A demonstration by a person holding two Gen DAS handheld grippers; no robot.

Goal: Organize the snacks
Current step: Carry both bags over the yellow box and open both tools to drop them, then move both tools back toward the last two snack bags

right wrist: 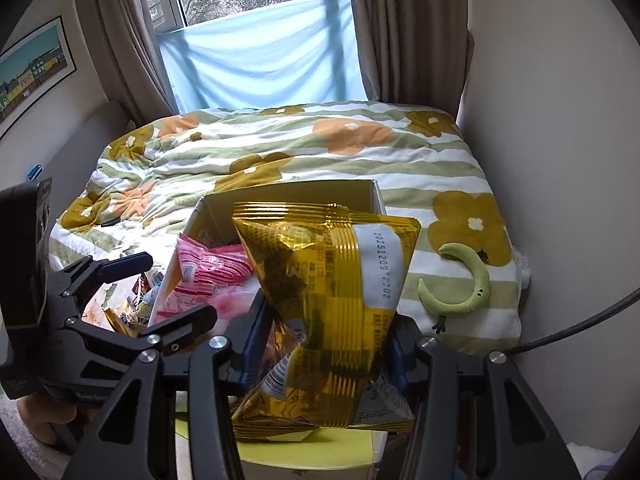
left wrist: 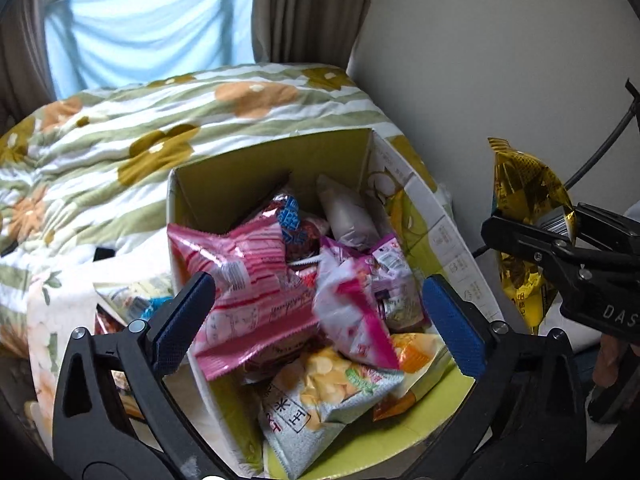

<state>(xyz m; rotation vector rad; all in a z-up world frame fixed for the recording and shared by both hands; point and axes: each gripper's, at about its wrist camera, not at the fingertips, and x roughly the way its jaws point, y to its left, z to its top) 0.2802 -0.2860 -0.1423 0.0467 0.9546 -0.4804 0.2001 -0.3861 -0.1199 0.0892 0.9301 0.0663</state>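
So the cardboard box (left wrist: 224, 184) is sitting open on the bed, plain brown inside with printed white and green flaps folded out, and it's stuffed with crinkly plastic snack bags. There's a shiny pink striped bag (left wrist: 240, 280) puffed up like a pillow at the left side of the pile, a white and magenta bag (left wrist: 352, 312) leaning next to it, and a matte white bag with yellow chips printed on it (left wrist: 320, 396) lying on the near flap. A few more packets (left wrist: 128, 304) are loose on the bed left of the box.

The left claw (left wrist: 318, 320) hangs over the box angled down at the pile, its blue ribbed pads (left wrist: 180, 320) spread wide with nothing pinched between them; the pink bag and the white one just show in the gap.

The right claw (right wrist: 320, 344) is clamped narrow on a gold foil bag (right wrist: 332, 300), all creased and reflective with a white date panel, gripping it around the lower middle so it stands upright. From the left camera that bag hangs off to the right of the box, beside the wall.

The quilt (right wrist: 280, 148) is soft and rumpled, green stripes with big mustard and orange flowers, and a green crescent plush (right wrist: 464, 288) lies on it.
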